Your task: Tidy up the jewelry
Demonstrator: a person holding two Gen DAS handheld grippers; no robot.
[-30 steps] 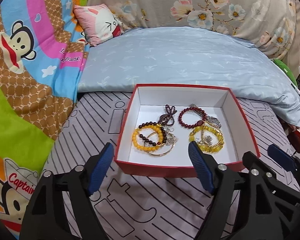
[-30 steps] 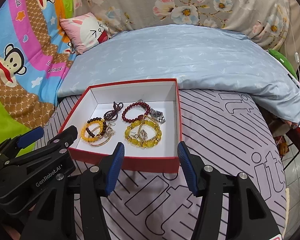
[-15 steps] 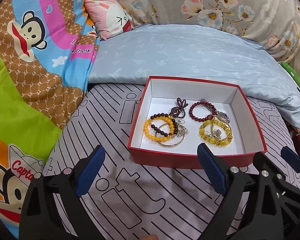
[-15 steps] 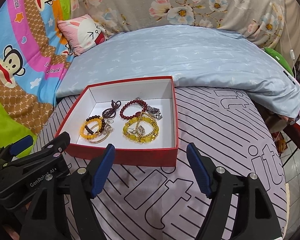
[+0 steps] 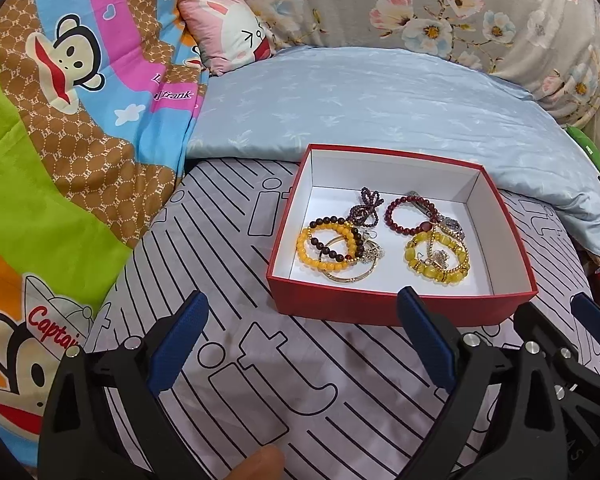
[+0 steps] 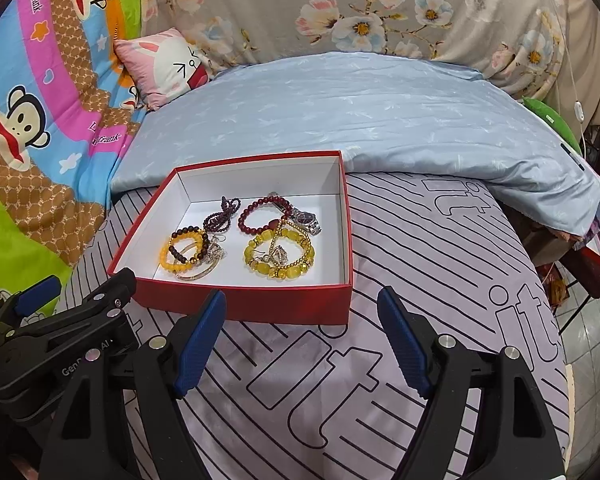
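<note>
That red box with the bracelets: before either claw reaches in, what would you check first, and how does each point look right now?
1. Left claw open and empty: ok; its jaws have just been opening, nothing between them.
2. Right claw open and empty: ok; also just been opening, nothing between them.
3. Red box uncovered and sitting flat on the striped sheet: ok.
4. Path from the claws to the box free of obstacles: ok.
5. Pieces lying apart for a clean single pick: not ok; the orange bead bracelet overlaps the dark bead bracelet, the yellow bead bracelet overlaps chains.
6. Watch clasp state: cannot tell.
</note>
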